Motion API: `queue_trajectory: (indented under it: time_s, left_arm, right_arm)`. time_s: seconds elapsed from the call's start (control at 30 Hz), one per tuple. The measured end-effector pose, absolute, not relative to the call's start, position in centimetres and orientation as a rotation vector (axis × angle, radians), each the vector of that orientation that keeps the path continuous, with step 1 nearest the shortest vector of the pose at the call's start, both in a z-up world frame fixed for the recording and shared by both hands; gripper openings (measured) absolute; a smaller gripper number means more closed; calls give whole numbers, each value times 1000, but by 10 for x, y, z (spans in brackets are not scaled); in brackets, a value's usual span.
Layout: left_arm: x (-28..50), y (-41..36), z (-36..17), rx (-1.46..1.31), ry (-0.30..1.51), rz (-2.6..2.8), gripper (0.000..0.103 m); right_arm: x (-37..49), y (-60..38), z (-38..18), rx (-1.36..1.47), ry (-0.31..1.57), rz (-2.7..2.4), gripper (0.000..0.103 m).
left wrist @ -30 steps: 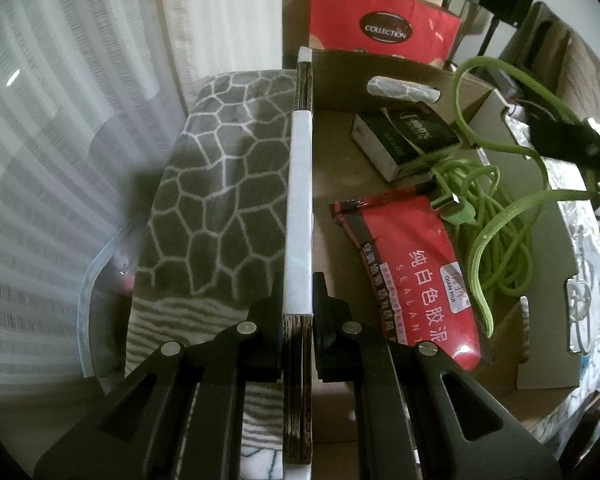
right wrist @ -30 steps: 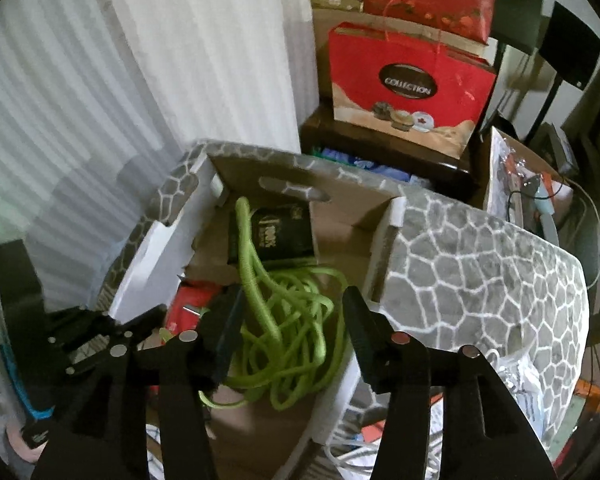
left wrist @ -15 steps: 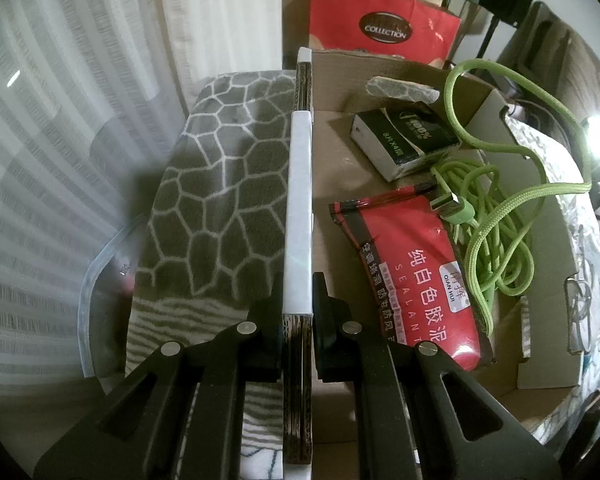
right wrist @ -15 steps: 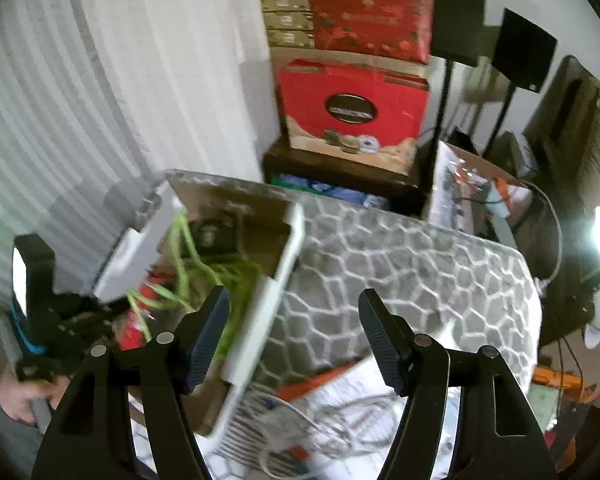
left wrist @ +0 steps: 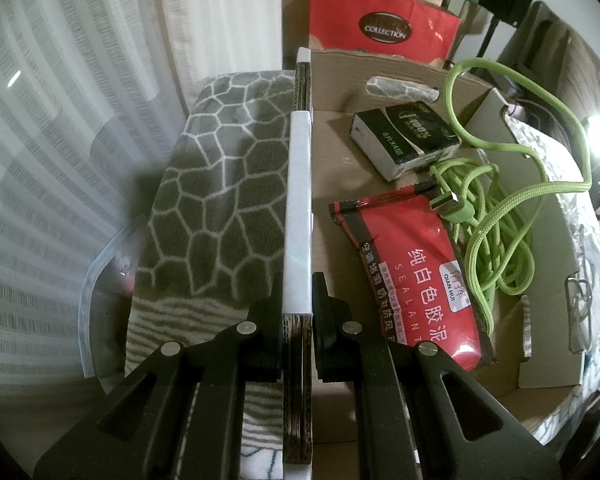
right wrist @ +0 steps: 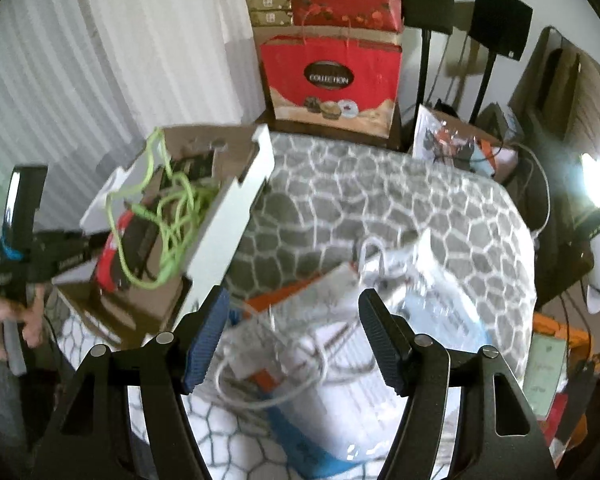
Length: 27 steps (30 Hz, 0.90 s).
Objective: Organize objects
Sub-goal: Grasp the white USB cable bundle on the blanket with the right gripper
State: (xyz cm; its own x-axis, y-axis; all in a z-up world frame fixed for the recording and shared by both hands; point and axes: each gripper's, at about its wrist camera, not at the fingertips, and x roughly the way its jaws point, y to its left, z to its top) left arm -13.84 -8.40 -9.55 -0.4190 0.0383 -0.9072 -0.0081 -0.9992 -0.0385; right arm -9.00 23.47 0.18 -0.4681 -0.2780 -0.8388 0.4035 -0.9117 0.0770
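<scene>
My left gripper (left wrist: 297,292) is shut on the white-edged side wall (left wrist: 299,184) of an open cardboard box (right wrist: 228,216). Inside the box lie a green cable (left wrist: 496,216), a red sealant pouch (left wrist: 416,276) and a dark tissue pack (left wrist: 404,140). One loop of the cable hangs over the far wall. My right gripper (right wrist: 294,320) is open with nothing between its fingers. It hovers to the right of the box, over a blurred pile of clear plastic packets (right wrist: 440,304) and a white cable (right wrist: 268,368).
The box and the pile rest on a grey honeycomb-patterned blanket (right wrist: 380,200). A red gift bag (right wrist: 332,80) and stacked boxes stand behind it, with black stands and clutter at the right. White curtains hang on the left. A hand (right wrist: 4,320) holds the left gripper's handle.
My right gripper swung right, from over the green cable in the box to over the packet pile, and its jaws widened. The cable loop settled over the box wall. The left gripper kept still.
</scene>
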Motion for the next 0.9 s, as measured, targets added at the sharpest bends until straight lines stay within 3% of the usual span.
queue_trajectory:
  time_s: [0.5, 0.7, 0.77, 0.8, 0.9]
  left_arm:
    - [-139, -85, -95, -1681, -40, 2623, 10]
    - [-139, -86, -96, -1680, -39, 2623, 10]
    - [-140, -86, -96, -1680, -39, 2622, 10]
    - [-139, -85, -96, -1680, -40, 2622, 10]
    - [-139, -85, -96, -1680, -38, 2621, 10]
  right_arm:
    - [-72, 243, -47, 1419, 267, -2372, 65]
    - [-78, 244, -58, 1447, 243, -2385, 50]
    - [-78, 244, -59, 1439, 226, -2374, 38]
    - [-78, 243, -58, 1440, 231, -2382, 25]
    - [-79, 243, -58, 1448, 240, -2378, 21]
